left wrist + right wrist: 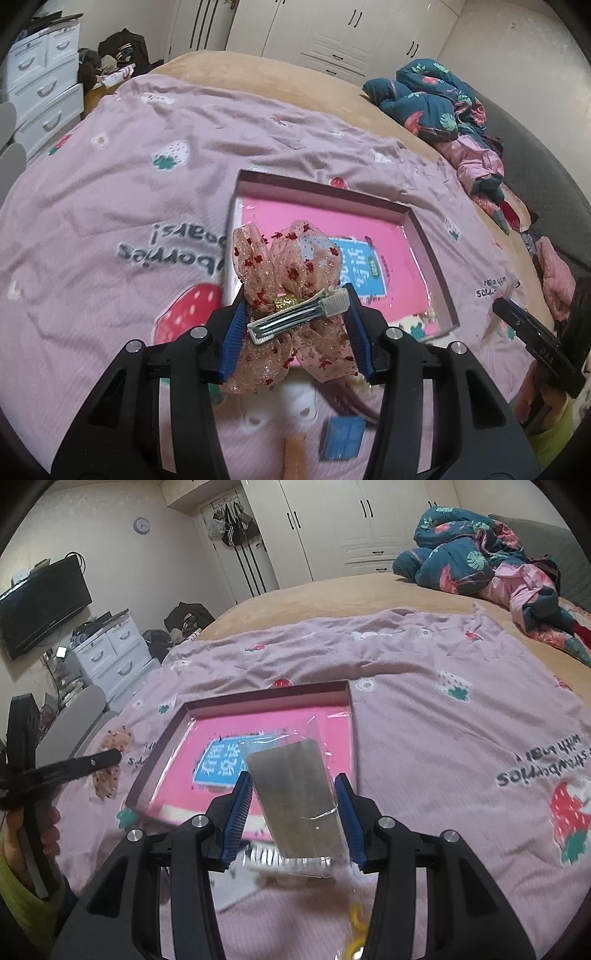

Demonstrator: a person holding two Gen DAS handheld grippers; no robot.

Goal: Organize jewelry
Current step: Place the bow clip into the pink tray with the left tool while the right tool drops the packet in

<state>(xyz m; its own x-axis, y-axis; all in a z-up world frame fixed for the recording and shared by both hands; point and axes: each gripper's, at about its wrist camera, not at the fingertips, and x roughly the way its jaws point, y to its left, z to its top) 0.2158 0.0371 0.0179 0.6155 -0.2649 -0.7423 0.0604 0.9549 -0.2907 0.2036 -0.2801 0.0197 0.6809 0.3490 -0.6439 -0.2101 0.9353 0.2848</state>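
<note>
Left gripper [295, 325] clenched on sheer pink hair bow [288, 273], held above pink tray [428, 251]'s near edge, right gripper [293, 812] grasping silver packet [299, 794] over tray, strawberry-print bedspread [129, 184] beneath

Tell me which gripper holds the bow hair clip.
The left gripper: its blue fingers clamp the sheer peach bow hair clip. The right gripper instead holds a flat silver card in clear wrap.

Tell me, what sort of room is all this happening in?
Most likely a bedroom in a home. The work is done on a bed spread with a pink strawberry sheet; white wardrobes line the far wall, and a crumpled quilt lies near the headboard.
</note>
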